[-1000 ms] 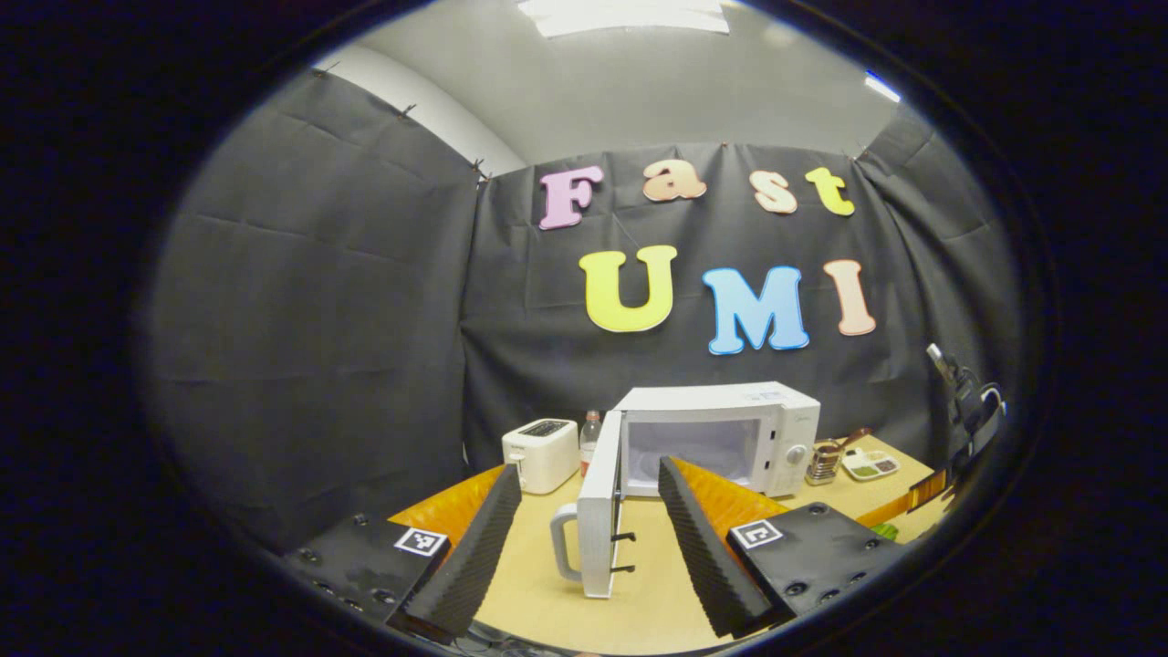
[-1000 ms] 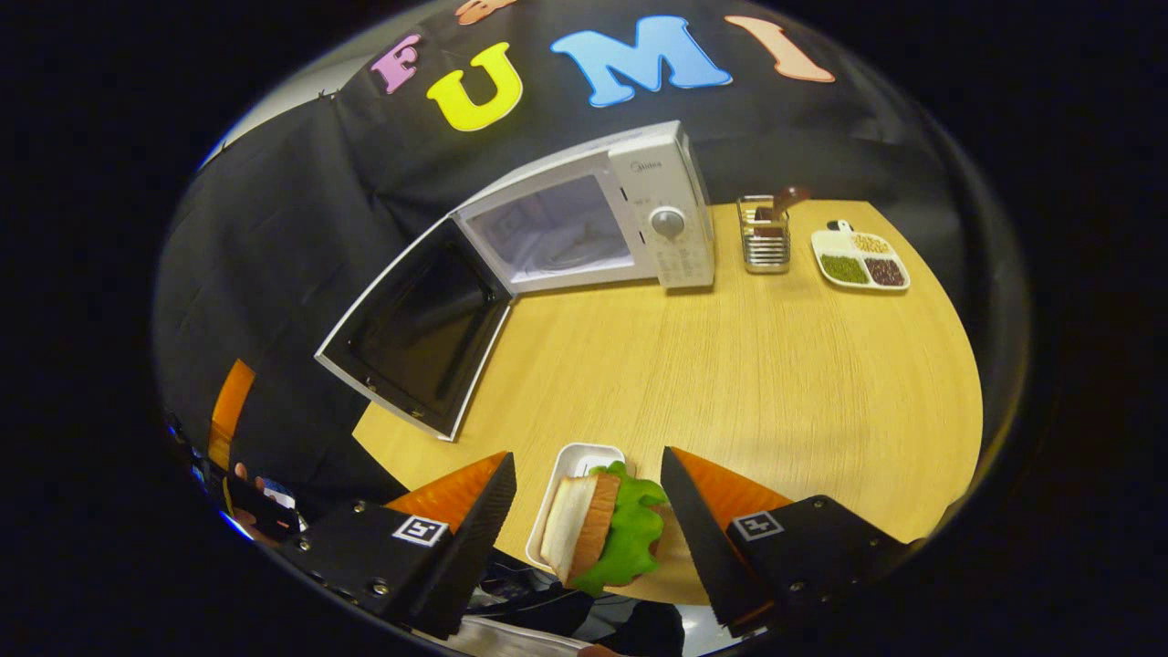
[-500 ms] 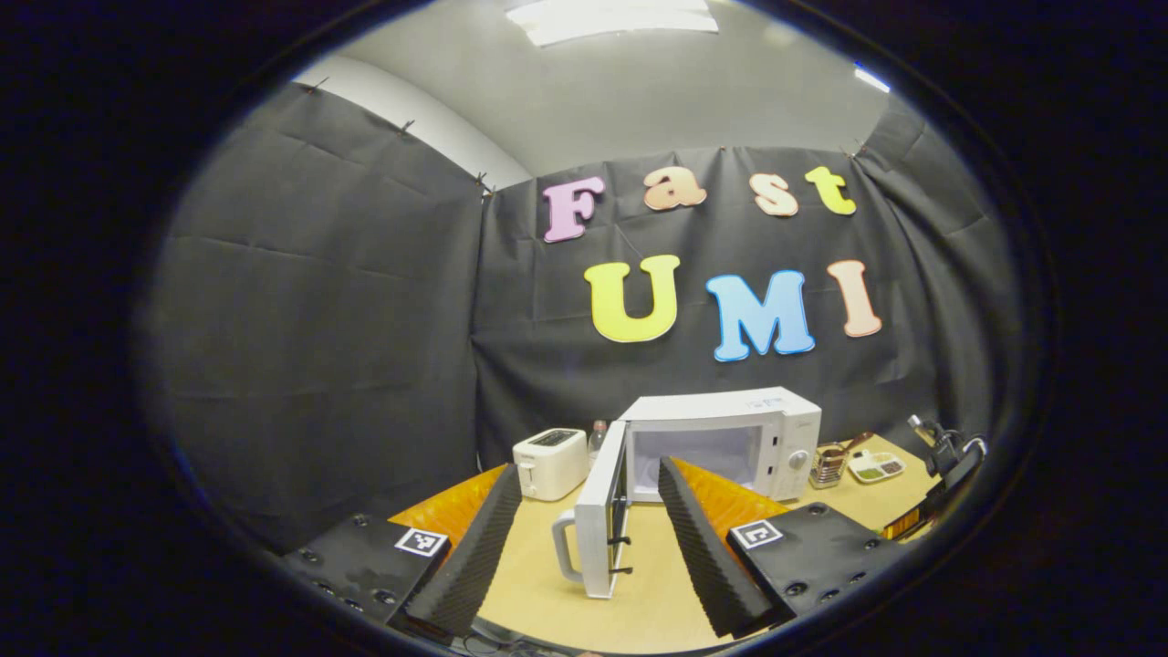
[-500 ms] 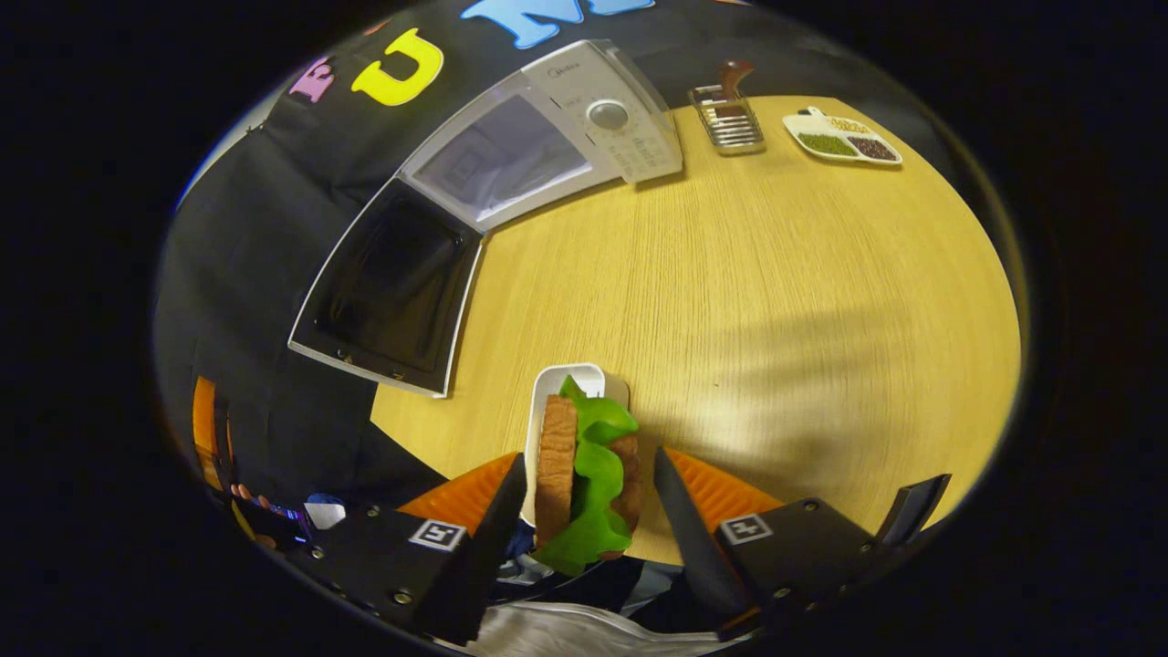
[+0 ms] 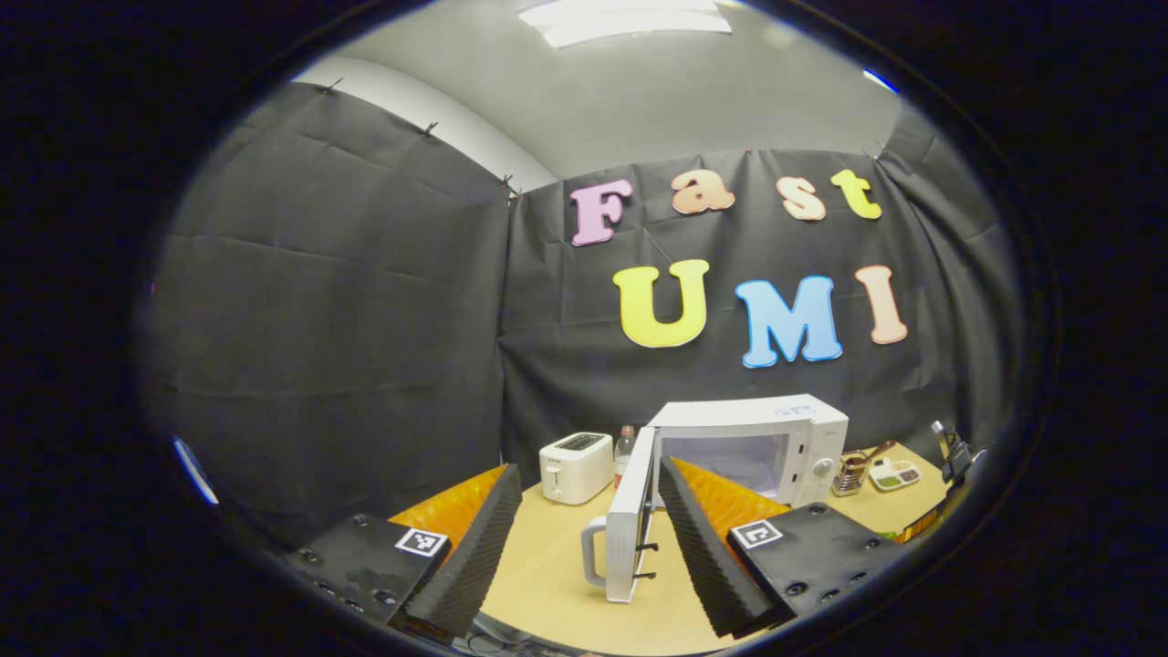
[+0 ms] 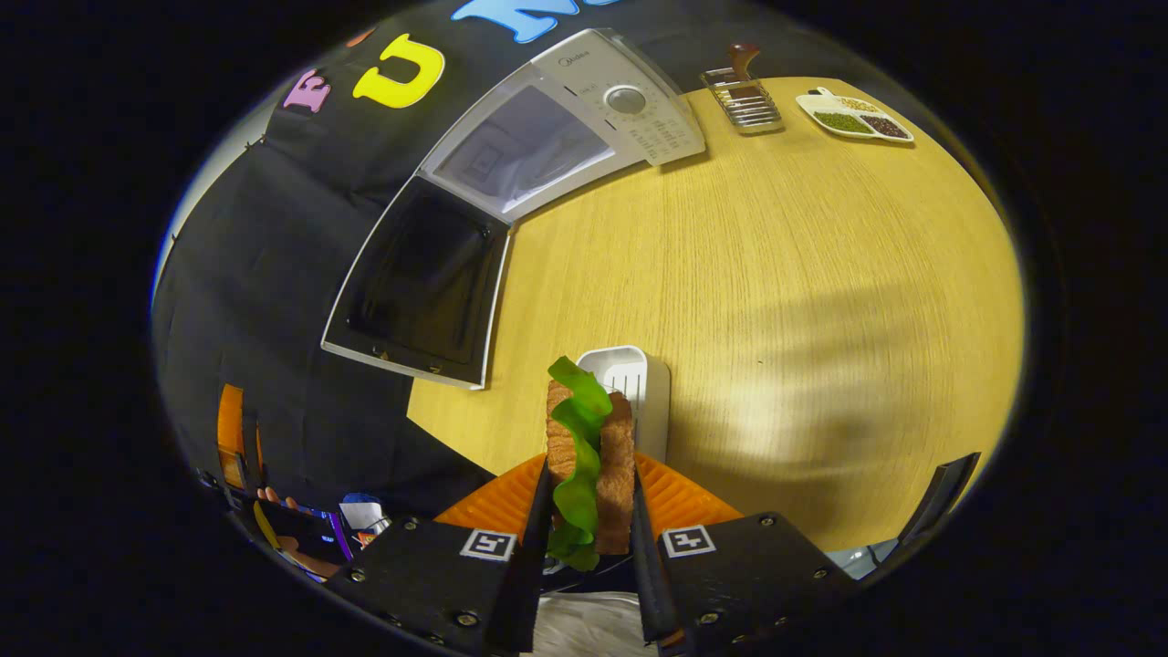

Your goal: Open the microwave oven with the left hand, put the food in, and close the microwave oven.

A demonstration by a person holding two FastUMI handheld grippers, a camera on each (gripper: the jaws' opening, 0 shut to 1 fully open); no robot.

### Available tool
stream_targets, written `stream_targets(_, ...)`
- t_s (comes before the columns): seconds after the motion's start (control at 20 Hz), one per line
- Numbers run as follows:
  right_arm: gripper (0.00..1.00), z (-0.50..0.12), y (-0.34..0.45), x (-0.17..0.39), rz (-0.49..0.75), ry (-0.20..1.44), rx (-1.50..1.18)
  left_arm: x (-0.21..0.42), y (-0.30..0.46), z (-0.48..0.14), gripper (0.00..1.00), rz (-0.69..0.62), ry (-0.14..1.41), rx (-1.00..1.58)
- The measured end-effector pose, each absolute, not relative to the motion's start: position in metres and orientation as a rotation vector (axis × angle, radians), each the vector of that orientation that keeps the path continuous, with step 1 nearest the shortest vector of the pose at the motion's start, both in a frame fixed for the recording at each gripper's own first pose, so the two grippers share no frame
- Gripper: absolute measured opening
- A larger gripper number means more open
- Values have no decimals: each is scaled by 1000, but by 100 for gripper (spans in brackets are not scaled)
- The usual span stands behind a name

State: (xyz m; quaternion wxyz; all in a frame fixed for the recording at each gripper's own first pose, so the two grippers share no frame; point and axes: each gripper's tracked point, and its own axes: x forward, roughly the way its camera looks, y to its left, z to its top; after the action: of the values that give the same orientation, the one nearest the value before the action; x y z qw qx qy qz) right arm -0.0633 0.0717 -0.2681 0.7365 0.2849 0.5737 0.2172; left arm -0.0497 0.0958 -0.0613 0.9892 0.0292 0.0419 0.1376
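The lower end of the sandwich (image 6: 589, 456) disappears between the right gripper (image 6: 589, 538) fingers, so how deep the bite goes is hard to judge, but both fingers press its bread sides, green lettuce squeezed between the slices. It hangs above the near end of a small white tray (image 6: 630, 383) lying on the wooden table (image 6: 776, 274); whether sandwich and tray touch I cannot tell.

The microwave (image 6: 584, 128) stands at the table's far side with its door (image 6: 420, 278) swung wide, dark inner pane facing up in the right gripper view; the cavity looks pale and its contents are unclear. Beside it stand a wire utensil holder (image 6: 741, 91) and a divided dish (image 6: 853, 117) of green, tan and dark grains.

The left gripper (image 5: 589, 547) is spread wide, gripping nothing, well back from the door's handle (image 5: 593, 552). A white toaster (image 5: 575, 467) and a bottle (image 5: 624, 449) stand left of the microwave.
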Motion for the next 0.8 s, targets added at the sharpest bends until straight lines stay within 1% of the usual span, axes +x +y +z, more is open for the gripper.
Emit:
stream_targets(0.05,43,-260,75,-61,488,1238,623,-46,100,-62,93,274,82,56)
stream_targets(0.2,44,-237,90,-44,491,1168,665,-28,116,-65,97,262,85,48)
stream_targets(0.25,44,-230,97,-38,487,1142,686,-21,121,-66,93,252,85,39)
stream_targets(0.3,43,-224,103,-28,485,1112,699,-14,125,-64,97,240,75,32)
stream_targets(0.35,43,-220,107,-18,475,1077,707,-5,129,-63,94,229,65,28)
stream_targets(0.4,44,-217,111,-6,451,1050,719,3,134,-63,100,219,69,25)
stream_targets(0.45,40,-215,117,4,430,1024,740,10,139,-66,99,208,72,23)
stream_targets(0.5,43,-210,125,15,420,996,763,16,144,-64,97,196,66,24)
stream_targets(0.55,43,-206,133,25,408,968,784,24,150,-64,100,187,63,26)
stream_targets(0.7,43,-199,154,56,376,893,818,43,166,-64,100,159,68,18)
stream_targets(0.8,43,-203,166,74,346,876,825,57,178,-68,100,143,71,11)
